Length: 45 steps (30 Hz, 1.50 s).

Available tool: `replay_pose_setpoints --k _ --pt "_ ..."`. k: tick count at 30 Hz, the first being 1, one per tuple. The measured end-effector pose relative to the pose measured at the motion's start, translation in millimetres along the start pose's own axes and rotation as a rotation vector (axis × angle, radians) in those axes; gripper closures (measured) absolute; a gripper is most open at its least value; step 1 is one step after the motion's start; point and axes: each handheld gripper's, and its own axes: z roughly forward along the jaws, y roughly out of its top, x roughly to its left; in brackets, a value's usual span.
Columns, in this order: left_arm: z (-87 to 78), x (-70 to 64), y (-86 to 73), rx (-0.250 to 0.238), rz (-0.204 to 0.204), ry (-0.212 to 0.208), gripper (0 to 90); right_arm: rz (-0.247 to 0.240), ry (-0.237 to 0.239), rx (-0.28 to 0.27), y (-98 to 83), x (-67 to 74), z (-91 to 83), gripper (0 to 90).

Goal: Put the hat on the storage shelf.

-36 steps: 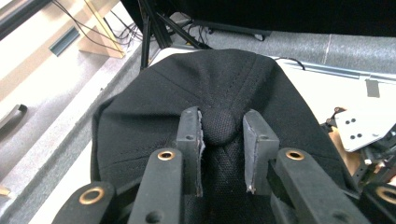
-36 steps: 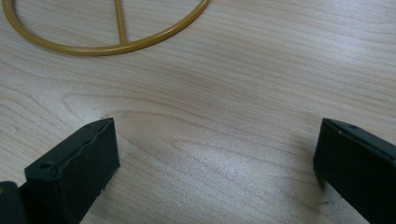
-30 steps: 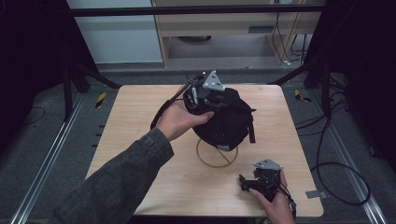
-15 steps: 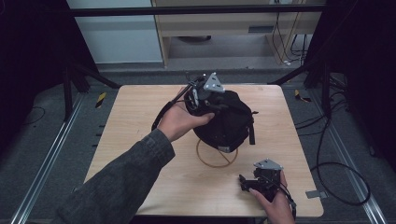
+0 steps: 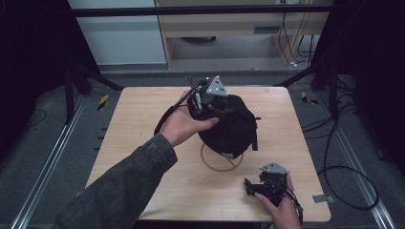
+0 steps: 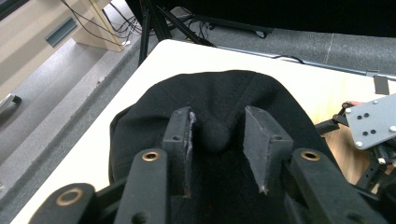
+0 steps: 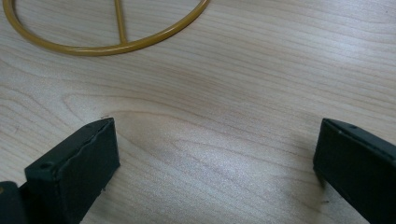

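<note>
Left gripper (image 6: 217, 128) fingers just opening around black cap (image 5: 234, 126) button; right gripper (image 7: 215, 172) fingers wide over bare table (image 5: 143, 109).

The black cap (image 5: 230, 125) sits crown-up on a yellow ring stand (image 5: 220, 163) mid-surface, dome rounded, its top button (image 6: 213, 134) facing up, a strap hanging at one side.

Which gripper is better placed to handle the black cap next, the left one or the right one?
Left. The left gripper is at the black cap, its just-opening jaws astride the top button. The right gripper rests open on the table, apart.
</note>
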Motion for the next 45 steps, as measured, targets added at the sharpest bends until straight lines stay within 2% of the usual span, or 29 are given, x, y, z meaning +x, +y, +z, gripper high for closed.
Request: replay_pose_setpoints --k 12,20,27,30,33,45 --pt "-5.2 -4.4 0.3 -0.008 0.016 0.006 50.2 0.005 0.001 0.002 -0.2 0.5 -0.2 0.4" --pt "-5.6 -4.5 -0.1 -0.016 0.012 0.013 41.0 0.008 0.000 0.003 -0.2 0.8 -0.4 0.4" --pt "-6.9 -6.7 -1.0 -0.044 -0.005 0.011 25.7 0.007 0.001 0.002 -0.2 0.7 -0.3 0.4" --pt "-8.0 -7.9 -2.0 -0.047 -0.017 -0.003 16.5 0.008 0.000 0.003 -0.2 0.8 -0.3 0.4" --pt "-11.1 -10.1 -1.2 -0.069 -0.026 -0.018 11.9 0.008 0.000 0.003 -0.2 0.7 -0.4 0.4" --pt "-18.2 -25.7 -3.7 -0.089 -0.016 -0.062 8.1 0.014 0.001 0.005 -0.2 1.2 -0.4 0.4"
